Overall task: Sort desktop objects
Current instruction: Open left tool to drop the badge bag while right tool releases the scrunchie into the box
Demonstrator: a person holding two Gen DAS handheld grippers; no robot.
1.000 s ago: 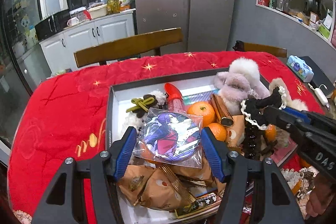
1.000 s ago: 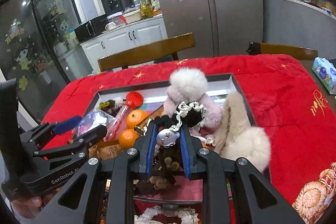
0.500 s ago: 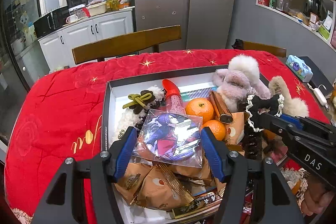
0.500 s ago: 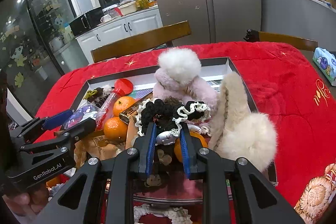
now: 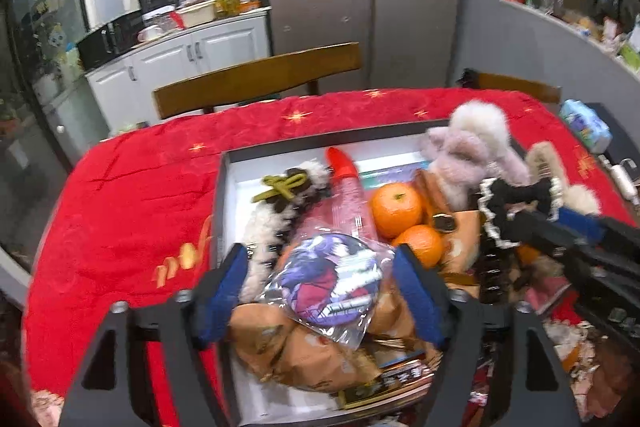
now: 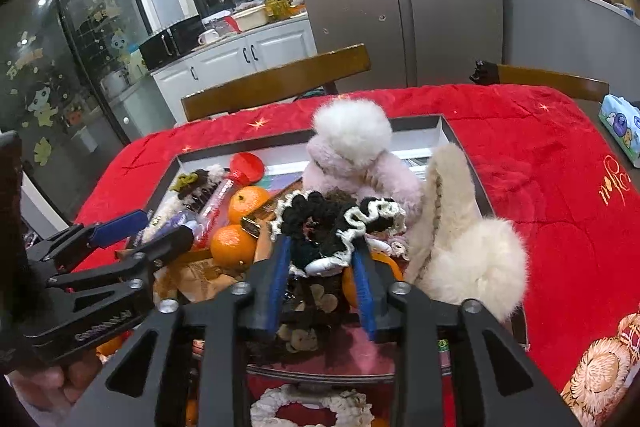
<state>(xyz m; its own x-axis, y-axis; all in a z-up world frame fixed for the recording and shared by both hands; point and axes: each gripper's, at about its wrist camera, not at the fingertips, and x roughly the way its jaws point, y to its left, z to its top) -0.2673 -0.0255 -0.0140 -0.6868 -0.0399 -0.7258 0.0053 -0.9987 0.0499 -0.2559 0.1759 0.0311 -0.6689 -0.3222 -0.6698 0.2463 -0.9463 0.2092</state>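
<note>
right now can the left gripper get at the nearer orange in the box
Probably yes. The nearer orange lies uncovered just past the left gripper, whose jaws are opening around the bagged round badge; that has to drop clear first.

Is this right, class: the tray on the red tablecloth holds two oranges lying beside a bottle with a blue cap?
Not quite. The bottle's cap is red, not blue, as the left wrist view shows. The rest stands: the tray sits on the red tablecloth, and two oranges lie beside the bottle.

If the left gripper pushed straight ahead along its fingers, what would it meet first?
Most likely the round anime badge in its clear bag, which lies between the opening jaws of the left gripper, atop the snack packets; depth is uncertain.
</note>
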